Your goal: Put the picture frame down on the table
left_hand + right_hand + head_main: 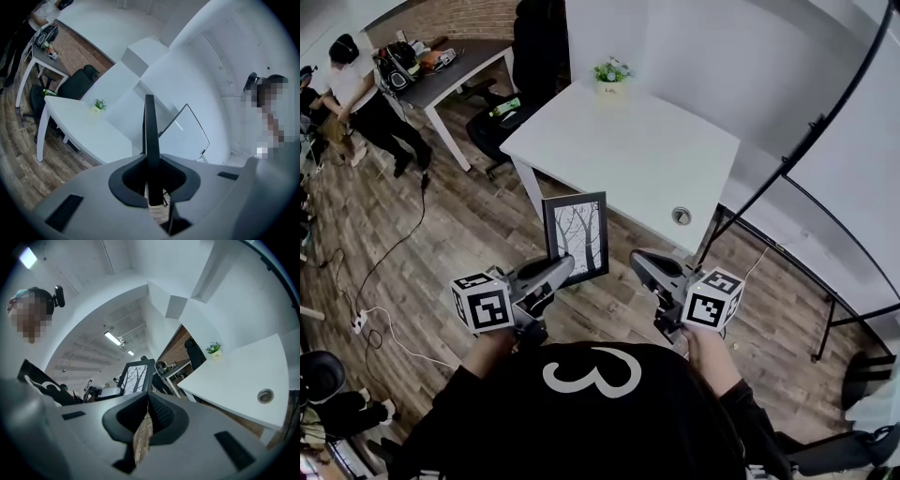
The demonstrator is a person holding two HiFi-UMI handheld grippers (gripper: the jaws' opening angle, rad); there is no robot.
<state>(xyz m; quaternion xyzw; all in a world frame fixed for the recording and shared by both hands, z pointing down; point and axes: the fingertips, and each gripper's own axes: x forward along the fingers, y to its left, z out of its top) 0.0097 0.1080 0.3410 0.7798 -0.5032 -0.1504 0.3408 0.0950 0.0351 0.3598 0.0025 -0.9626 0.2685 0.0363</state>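
Fingers (89, 199) of left gripper (566, 266) clamp one picture frame (577, 234) — upright.

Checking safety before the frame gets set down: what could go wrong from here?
The left hand-held gripper pinches the picture frame only by its lower edge, upright above the wood floor; it could swing or slip and fall. The right hand-held gripper is shut on nothing, giving no support. The frame may clip the near edge of the white table.
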